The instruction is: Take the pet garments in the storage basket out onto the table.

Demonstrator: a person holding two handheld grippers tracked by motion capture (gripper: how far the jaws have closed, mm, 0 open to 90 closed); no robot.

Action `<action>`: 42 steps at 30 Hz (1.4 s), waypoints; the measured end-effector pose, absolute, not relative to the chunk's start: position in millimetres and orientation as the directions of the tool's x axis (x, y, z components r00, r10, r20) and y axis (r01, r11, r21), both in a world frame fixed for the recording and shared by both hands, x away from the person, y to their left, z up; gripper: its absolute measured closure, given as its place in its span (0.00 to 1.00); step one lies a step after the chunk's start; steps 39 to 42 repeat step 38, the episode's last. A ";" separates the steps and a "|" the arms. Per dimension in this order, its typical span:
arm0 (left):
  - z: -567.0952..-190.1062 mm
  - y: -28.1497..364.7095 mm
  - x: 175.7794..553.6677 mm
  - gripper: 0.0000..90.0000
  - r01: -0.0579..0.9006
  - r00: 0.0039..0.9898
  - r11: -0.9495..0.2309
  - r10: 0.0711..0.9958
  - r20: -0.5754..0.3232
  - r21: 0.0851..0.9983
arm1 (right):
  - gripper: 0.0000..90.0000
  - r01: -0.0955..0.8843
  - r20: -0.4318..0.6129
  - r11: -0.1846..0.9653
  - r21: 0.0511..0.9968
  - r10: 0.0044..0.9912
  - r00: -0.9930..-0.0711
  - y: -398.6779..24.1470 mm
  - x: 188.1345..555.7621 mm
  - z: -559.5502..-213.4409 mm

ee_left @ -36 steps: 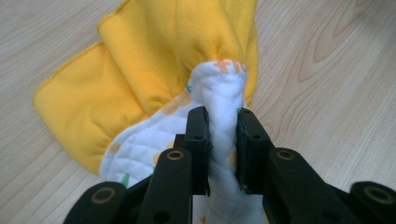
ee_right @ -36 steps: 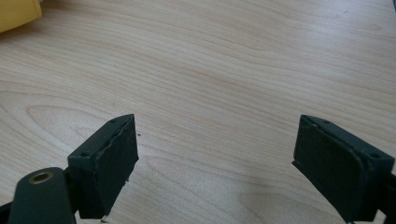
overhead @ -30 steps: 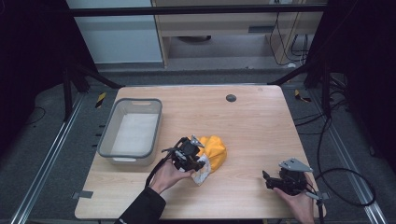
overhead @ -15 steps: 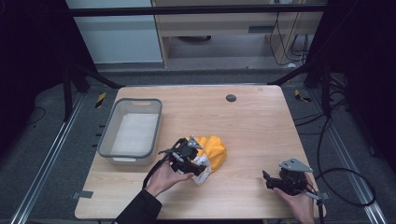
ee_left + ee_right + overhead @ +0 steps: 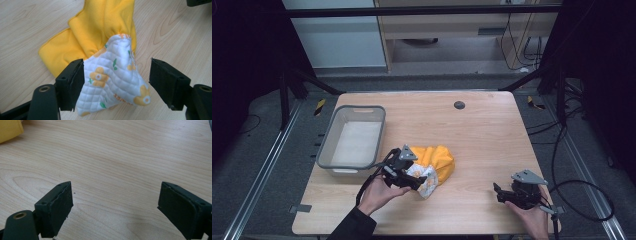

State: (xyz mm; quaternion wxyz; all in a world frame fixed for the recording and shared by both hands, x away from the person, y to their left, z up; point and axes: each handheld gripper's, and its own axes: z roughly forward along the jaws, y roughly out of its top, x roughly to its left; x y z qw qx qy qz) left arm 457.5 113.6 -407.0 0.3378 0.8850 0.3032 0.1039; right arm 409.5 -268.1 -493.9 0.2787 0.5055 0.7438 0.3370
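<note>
A yellow cloth (image 5: 439, 159) with a white quilted, flower-printed part (image 5: 113, 82) lies bunched near the table's middle. My left gripper (image 5: 414, 180) is at its near-left side, open, with the quilted corner between its jaws; the left jaw touches the fabric, the right jaw stands apart from it. My right gripper (image 5: 502, 194) rests open near the table's front right, above bare wood (image 5: 117, 170), nothing between its jaws. A yellow corner of the cloth (image 5: 8, 128) shows at the top left of the right gripper view.
A grey plastic bin (image 5: 353, 141) with a white bottom sits at the table's left, just beyond my left hand. A small dark round cap (image 5: 459, 105) is set in the tabletop toward the back. Cables trail off the right edge (image 5: 572, 190).
My left gripper has shifted slightly right and closer into the cloth's quilted corner. The right gripper has stayed where it was.
</note>
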 end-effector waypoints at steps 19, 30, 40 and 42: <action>-429.6 168.8 427.7 0.26 0.485 0.736 -0.480 0.675 -0.044 0.731 | 0.12 0.563 -0.069 0.258 0.785 0.940 -0.334 -267.7 409.6 -494.5; -453.9 201.1 404.8 0.26 0.522 0.702 -0.443 0.709 -0.071 0.729 | 0.10 0.564 -0.065 0.255 0.786 0.940 -0.334 -267.5 409.4 -495.2; -464.9 221.7 397.7 0.26 0.547 0.674 -0.424 0.734 -0.080 0.722 | 0.10 0.565 -0.061 0.251 0.786 0.941 -0.333 -267.7 409.2 -495.3; -464.9 221.7 397.7 0.26 0.547 0.674 -0.424 0.734 -0.080 0.722 | 0.10 0.565 -0.061 0.251 0.786 0.941 -0.333 -267.7 409.2 -495.3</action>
